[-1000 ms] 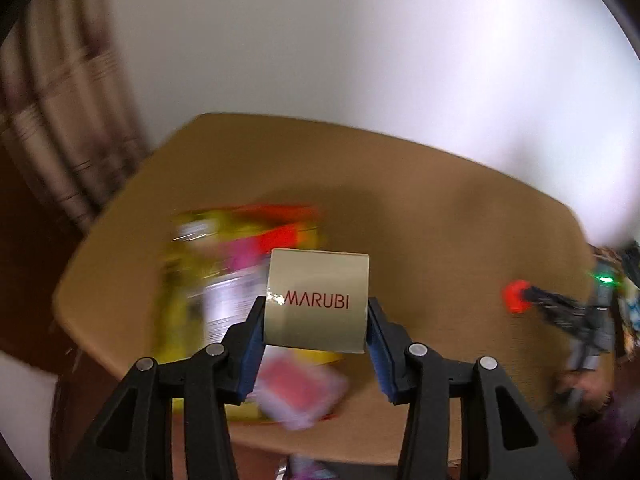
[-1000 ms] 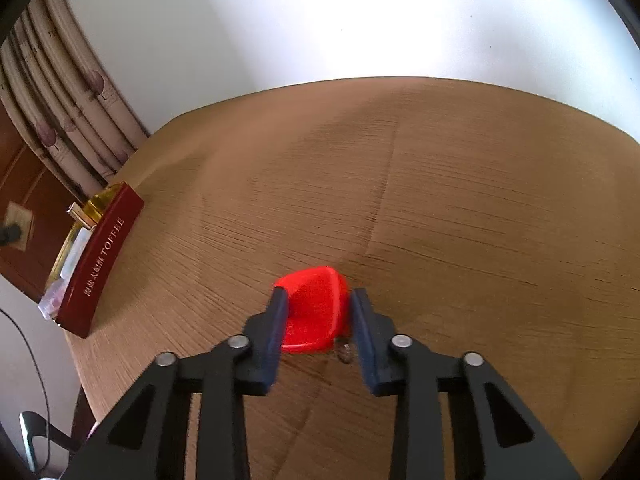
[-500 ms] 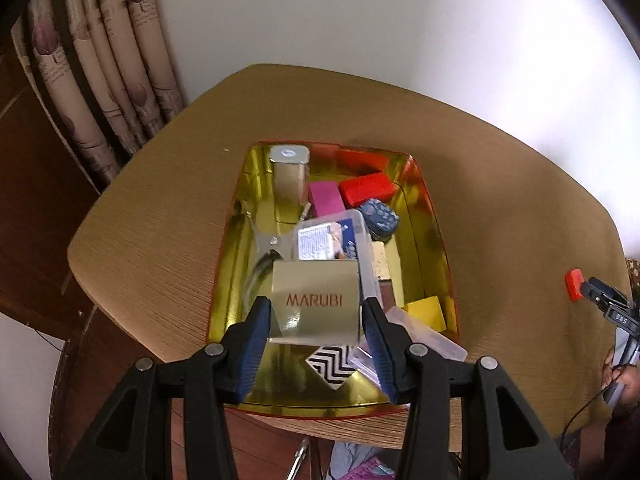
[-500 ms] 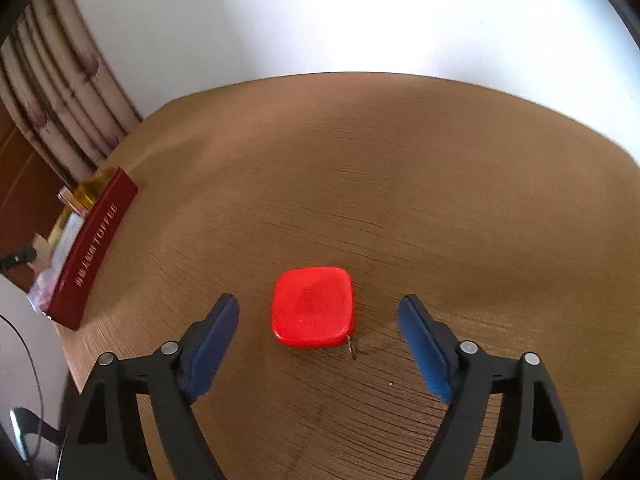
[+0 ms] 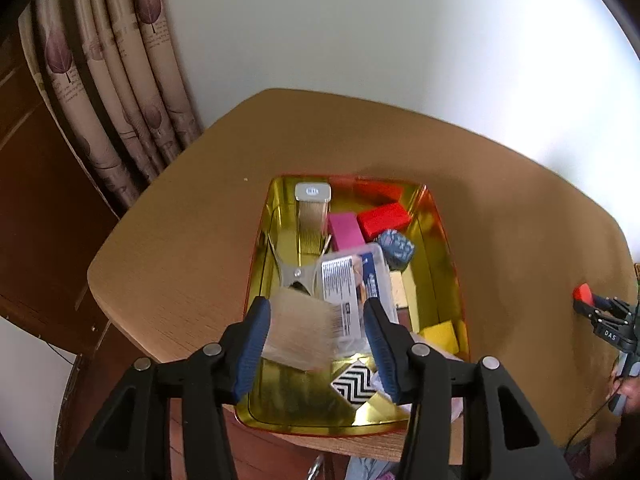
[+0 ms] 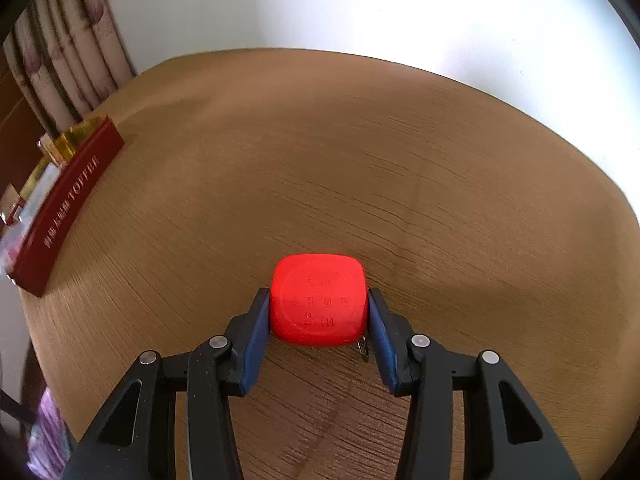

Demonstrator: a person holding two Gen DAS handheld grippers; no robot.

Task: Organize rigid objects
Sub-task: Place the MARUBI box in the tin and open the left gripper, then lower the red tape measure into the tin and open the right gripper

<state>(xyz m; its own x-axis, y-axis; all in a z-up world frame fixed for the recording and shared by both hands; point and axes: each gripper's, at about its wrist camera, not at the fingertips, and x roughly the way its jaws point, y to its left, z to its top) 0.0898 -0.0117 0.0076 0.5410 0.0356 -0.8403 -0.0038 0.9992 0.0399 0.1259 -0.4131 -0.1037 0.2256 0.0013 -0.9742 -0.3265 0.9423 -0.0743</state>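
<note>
Step in hand, as judged: lift the red tape measure (image 6: 316, 288) with the right gripper (image 6: 318, 302) and carry it to the toffee tin (image 6: 68, 208).

- Have just been closing the jaws; now clamped on both flanks of the case, lying flat on the table (image 6: 360, 160), well apart from the tin.
- Check seating before the lift: rounded sides, so likely to squeeze out. Hold firm, raise straight, keep the metal hook tab (image 6: 362, 346) from snagging by the right pad.
- Left gripper (image 5: 316, 312): jaws apart, with the beige box (image 5: 302, 332) blurred and tilted between them, clear of the right pad, above the tin's near end.
- Keep left clear once the box settles.
- Aim for whatever bare gold floor remains, away from the clear plastic case (image 5: 356, 276) and zigzag card (image 5: 354, 384).
</note>
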